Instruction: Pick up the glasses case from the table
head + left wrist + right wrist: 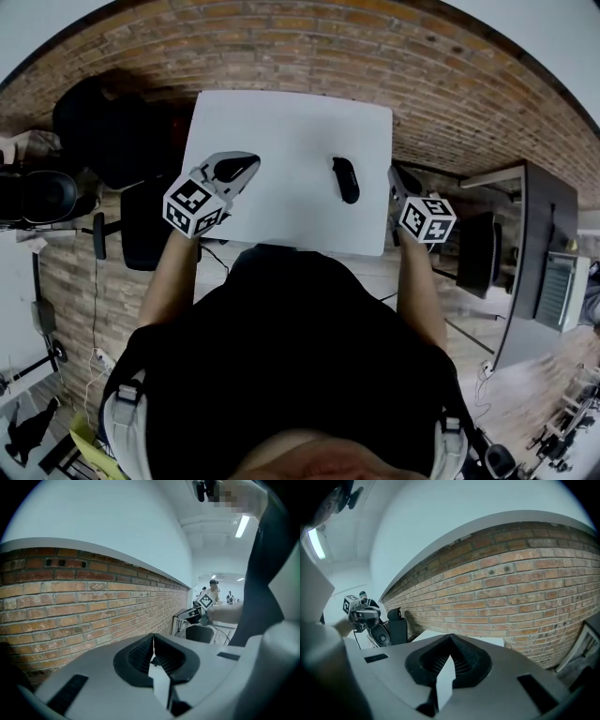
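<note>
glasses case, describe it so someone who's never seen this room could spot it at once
Find the white table in front of the brick wall. On its right half lies the glasses case, a small, dark, elongated pod. It is the only loose thing lying on the bare white top.

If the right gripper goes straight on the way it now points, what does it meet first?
Probably the far right part of the white rectangular table, otherwise the red brick wall behind it; depth is unclear. The right gripper points past the black oval glasses case, lying to its left.
</note>
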